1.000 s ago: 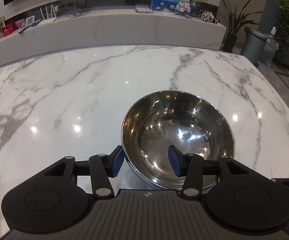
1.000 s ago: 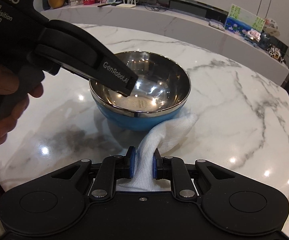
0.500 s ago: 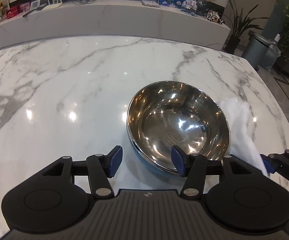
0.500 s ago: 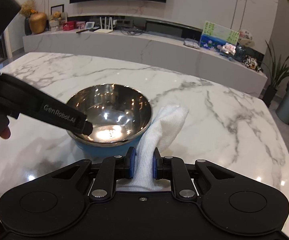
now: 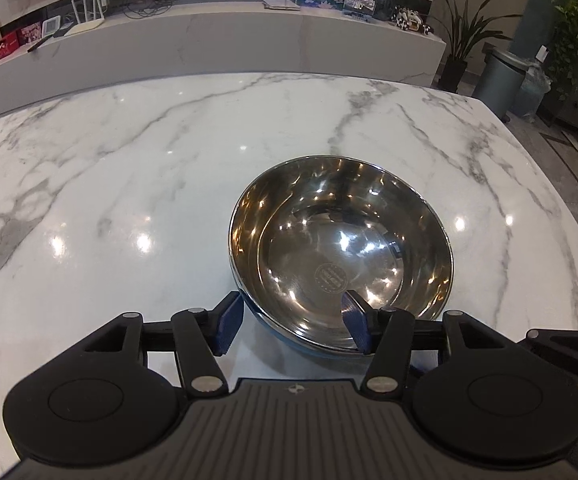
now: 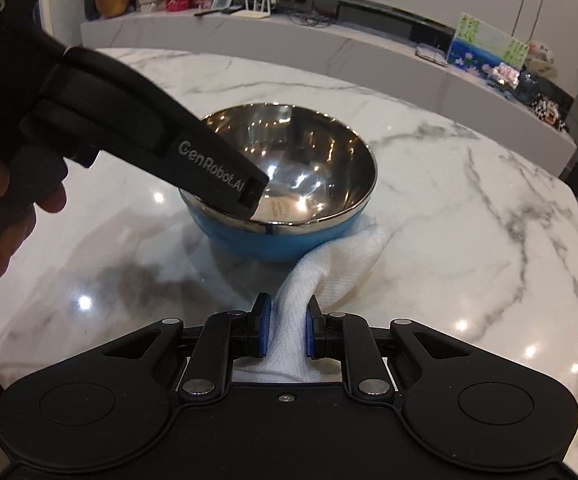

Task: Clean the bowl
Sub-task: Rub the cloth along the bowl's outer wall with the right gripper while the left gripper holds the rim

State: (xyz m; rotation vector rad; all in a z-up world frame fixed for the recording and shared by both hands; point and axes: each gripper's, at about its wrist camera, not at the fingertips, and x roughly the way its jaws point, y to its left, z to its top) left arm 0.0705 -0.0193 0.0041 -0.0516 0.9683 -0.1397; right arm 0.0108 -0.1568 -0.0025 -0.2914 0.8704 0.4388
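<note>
A steel bowl [image 5: 341, 248] with a blue outside [image 6: 281, 240] stands on the marble table [image 5: 129, 184]. My left gripper [image 5: 292, 328] is open and straddles the bowl's near rim, one pad outside [image 5: 229, 326] and one pad inside [image 5: 355, 326]. It also shows in the right wrist view, where the left gripper [image 6: 217, 176] reaches over the rim from the left, held by a hand [image 6: 5, 224]. My right gripper [image 6: 287, 326] is shut on a white cloth [image 6: 341, 264], which lies on the table against the bowl's near right side.
The table's right edge [image 5: 561, 184] drops to the floor, with a bin [image 5: 501, 80] and plants beyond it. A long low marble counter [image 5: 249, 36] with a router, pictures and small items runs behind the table.
Half a second ago the right gripper was higher and further back with the cloth; now it is low and close to the bowl again. The left gripper stays open across the rim.
</note>
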